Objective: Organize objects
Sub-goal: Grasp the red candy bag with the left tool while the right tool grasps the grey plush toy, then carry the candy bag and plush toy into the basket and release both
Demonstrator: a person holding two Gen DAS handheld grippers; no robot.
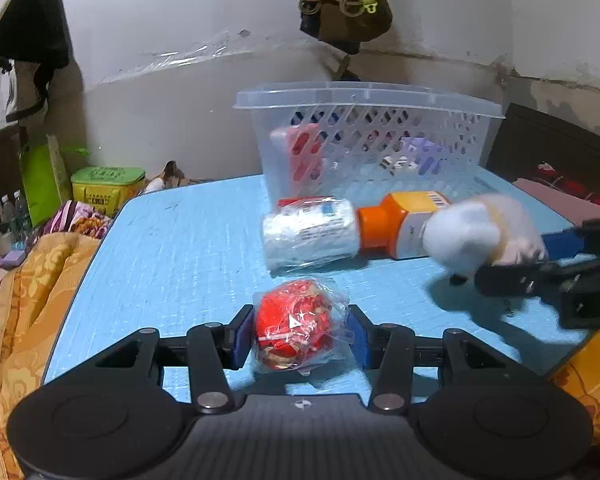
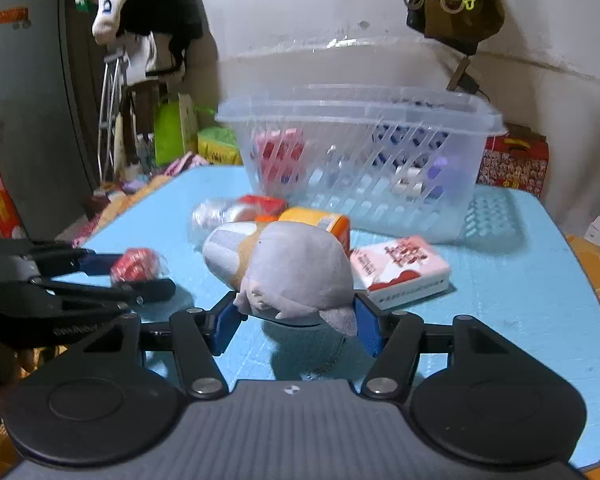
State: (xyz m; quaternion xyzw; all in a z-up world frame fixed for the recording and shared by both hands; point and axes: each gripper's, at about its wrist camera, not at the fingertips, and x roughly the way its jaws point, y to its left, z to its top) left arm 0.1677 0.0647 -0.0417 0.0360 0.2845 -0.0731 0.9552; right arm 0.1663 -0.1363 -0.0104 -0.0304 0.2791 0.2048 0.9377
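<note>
My left gripper (image 1: 298, 330) is shut on a red ball wrapped in clear plastic (image 1: 296, 324), low over the blue table (image 1: 160, 248). It also shows in the right wrist view (image 2: 134, 266). My right gripper (image 2: 296, 320) is shut on a grey and white plush toy (image 2: 288, 268), held just above the table; it shows blurred in the left wrist view (image 1: 476, 232). A clear plastic basket (image 1: 364, 136) stands at the back of the table with a red-and-white box (image 1: 300, 152) and a purple item (image 1: 420, 152) inside.
A wrapped white roll (image 1: 310, 234) and an orange-capped bottle (image 1: 400, 224) lie in front of the basket. A pink and white carton (image 2: 400, 268) lies to the right of the plush. Orange bedding (image 1: 32, 280) surrounds the table. Bags hang on the wall behind.
</note>
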